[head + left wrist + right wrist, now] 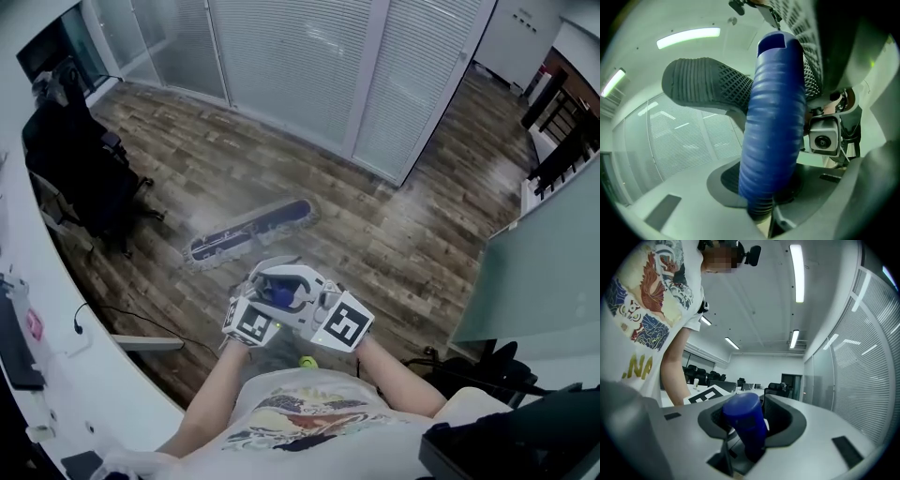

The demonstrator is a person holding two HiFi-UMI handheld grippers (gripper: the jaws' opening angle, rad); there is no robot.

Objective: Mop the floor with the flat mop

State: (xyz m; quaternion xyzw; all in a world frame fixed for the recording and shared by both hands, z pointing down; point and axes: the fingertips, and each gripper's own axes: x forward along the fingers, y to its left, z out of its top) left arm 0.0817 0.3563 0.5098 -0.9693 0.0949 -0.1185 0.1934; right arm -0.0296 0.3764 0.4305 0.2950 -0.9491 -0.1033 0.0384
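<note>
The flat mop's head lies on the wood floor, ahead of me and slightly left. Its blue ribbed handle grip comes up to my chest, where both grippers meet. My left gripper is shut on the grip, which fills the left gripper view as a blue ribbed tube between the jaws. My right gripper is shut on the handle's top end, which sits between its dark pads. The shaft down to the mop head is mostly hidden behind the grippers.
A black office chair stands at the left, beside a curved white desk with a cable on the floor under it. Frosted glass walls with blinds close the far side. A partition and a dark chair are at the right.
</note>
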